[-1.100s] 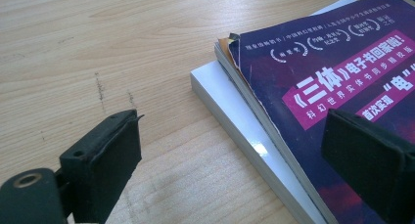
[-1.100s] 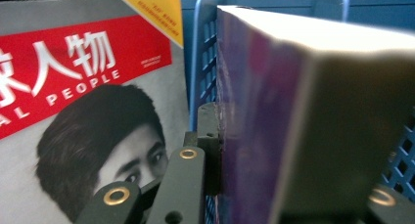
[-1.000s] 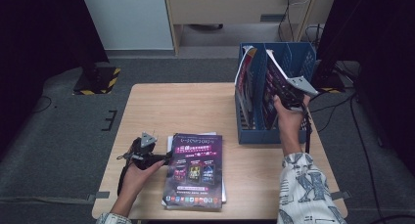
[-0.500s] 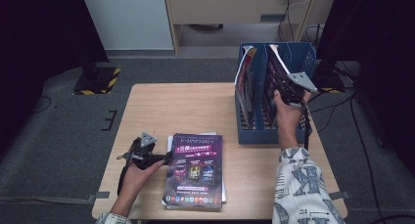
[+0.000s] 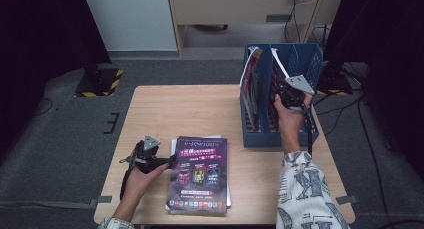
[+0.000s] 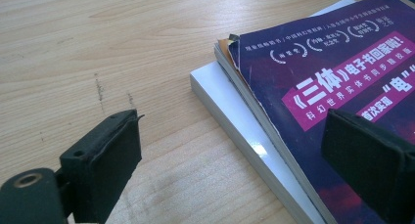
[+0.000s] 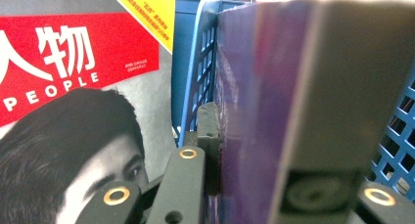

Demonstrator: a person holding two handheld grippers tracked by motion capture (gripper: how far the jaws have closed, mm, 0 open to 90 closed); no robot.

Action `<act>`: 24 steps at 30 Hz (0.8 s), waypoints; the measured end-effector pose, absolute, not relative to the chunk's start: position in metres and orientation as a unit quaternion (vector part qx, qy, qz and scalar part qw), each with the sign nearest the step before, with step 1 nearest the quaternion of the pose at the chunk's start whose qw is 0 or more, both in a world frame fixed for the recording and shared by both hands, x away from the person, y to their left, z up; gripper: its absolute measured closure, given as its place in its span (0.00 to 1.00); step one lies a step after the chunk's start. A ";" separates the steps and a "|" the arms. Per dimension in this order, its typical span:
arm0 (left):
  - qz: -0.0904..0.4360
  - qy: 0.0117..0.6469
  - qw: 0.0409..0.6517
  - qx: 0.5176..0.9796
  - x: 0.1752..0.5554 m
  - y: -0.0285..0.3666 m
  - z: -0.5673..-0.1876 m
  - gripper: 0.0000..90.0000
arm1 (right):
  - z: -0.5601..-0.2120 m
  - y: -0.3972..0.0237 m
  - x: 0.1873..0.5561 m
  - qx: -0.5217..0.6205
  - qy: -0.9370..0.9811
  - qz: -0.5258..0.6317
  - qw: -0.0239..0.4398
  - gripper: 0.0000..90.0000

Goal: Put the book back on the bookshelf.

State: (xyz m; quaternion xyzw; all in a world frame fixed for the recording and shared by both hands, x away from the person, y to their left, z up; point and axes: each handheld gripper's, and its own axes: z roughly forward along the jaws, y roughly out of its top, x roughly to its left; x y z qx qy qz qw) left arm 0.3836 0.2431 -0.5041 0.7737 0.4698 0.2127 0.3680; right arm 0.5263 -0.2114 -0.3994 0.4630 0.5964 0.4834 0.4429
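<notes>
At the left of the desk (image 5: pixel 165 109), the left hand-held gripper (image 5: pixel 167 162) rests with its jaws apart at the edge of a small stack of reading matter, one jaw over bare wood and the other above the top cover, gripping nothing. The stack numbers three items in the left gripper view: a purple magazine (image 6: pixel 342 82) on top, an orange-edged one just beneath it, and a white book (image 6: pixel 230 106) at the bottom, all lying flat near the desk's front edge. To the right stands one blue file rack (image 5: pixel 265 134), upright, its lattice dividers forming several slots. A red-and-white magazine (image 7: pixel 73 87) with a portrait cover leans in the rack's leftmost slot. Beside it, across a blue divider, the right hand-held gripper (image 5: pixel 280 91) is clamped on a second purple magazine (image 7: pixel 264 101), held upright and partly down inside the next slot. A patterned sleeve (image 5: pixel 305 189) covers the right forearm
</notes>
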 end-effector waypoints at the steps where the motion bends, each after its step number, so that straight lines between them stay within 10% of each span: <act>1: 0.212 0.470 0.368 0.773 0.384 0.243 -0.504 0.08 | -0.400 -0.211 0.526 0.461 0.599 0.482 0.444 0.92; 13: 0.212 0.469 0.366 0.775 0.383 0.242 -0.504 0.08 | -0.402 -0.204 0.522 0.457 0.610 0.484 0.429 0.91; 24: 0.213 0.470 0.367 0.774 0.383 0.243 -0.504 0.08 | -0.402 -0.201 0.520 0.457 0.621 0.492 0.405 0.69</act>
